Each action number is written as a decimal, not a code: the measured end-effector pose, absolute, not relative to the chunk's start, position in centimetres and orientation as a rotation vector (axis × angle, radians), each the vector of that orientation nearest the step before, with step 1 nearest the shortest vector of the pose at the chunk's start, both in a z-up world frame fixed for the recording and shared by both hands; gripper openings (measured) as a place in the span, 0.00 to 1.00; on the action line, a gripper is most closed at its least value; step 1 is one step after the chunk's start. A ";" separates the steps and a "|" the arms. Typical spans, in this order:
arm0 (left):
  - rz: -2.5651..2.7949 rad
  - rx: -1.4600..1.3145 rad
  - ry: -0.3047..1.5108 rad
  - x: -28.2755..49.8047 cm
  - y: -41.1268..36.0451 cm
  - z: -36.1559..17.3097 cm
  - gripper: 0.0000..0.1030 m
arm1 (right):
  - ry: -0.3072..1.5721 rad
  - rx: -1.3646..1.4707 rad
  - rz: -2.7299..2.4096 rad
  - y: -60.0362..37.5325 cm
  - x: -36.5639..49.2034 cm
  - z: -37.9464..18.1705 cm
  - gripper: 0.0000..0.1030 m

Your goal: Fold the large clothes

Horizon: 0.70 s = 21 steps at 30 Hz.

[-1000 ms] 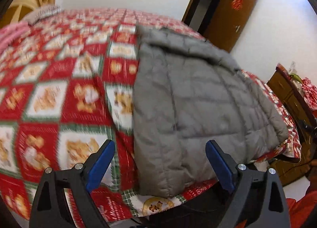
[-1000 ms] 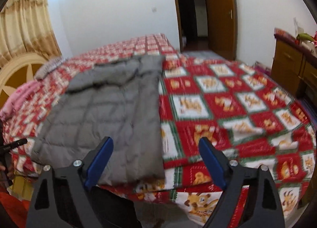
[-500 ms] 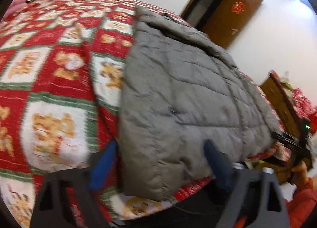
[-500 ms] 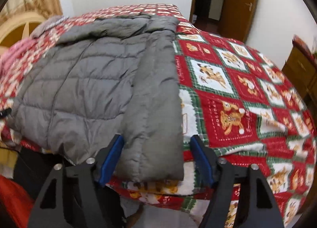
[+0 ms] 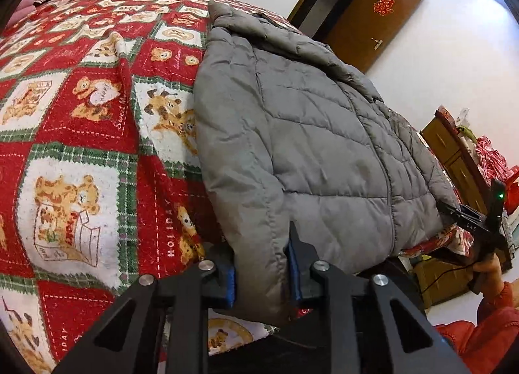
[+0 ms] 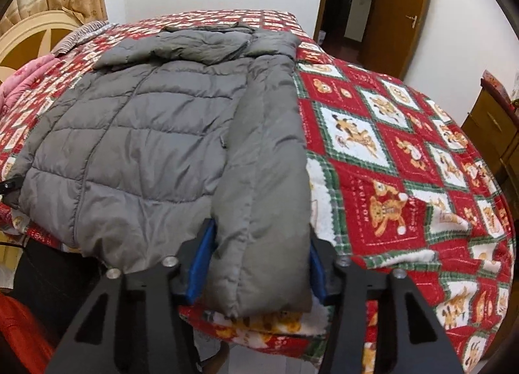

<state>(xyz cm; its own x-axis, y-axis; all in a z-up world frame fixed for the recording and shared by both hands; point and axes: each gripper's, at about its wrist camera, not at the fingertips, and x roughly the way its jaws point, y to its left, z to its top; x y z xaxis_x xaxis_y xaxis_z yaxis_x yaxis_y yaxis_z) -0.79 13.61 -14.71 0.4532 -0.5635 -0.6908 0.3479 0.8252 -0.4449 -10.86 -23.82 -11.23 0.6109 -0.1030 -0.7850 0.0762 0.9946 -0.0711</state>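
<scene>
Both tongs (image 5: 261, 263) (image 6: 259, 271) closed onto jacket (image 6: 136, 133) sleeves, collar far.

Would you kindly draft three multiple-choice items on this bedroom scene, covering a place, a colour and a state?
1. Where does the jacket lie?
A. on the bed
B. on the floor
C. on the dresser

2. What colour is the jacket?
A. pink
B. grey
C. blue

3. How does the left gripper stand?
A. wide open above the blanket
B. around a sleeve end
C. holding the door

Key: 1 A, the jacket is spread flat over the red blanket near the bed's edge. 2 B, its quilted fabric is plain grey in both views. 3 B, the blue pads sit on either side of the sleeve, as the right gripper does with its sleeve.
</scene>
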 end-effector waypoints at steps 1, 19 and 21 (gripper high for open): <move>-0.582 -0.266 0.939 -0.7 13.6 -14.5 0.21 | 0.907 -0.022 -0.103 -24.1 -11.0 -11.0 0.36; -0.988 -0.437 0.450 -8.1 19.2 0.6 0.17 | 0.646 0.531 0.198 -29.2 -20.6 -0.1 0.15; -0.981 -0.457 0.408 -8.2 19.8 2.2 0.17 | 0.567 0.568 0.228 -30.1 -21.1 2.3 0.15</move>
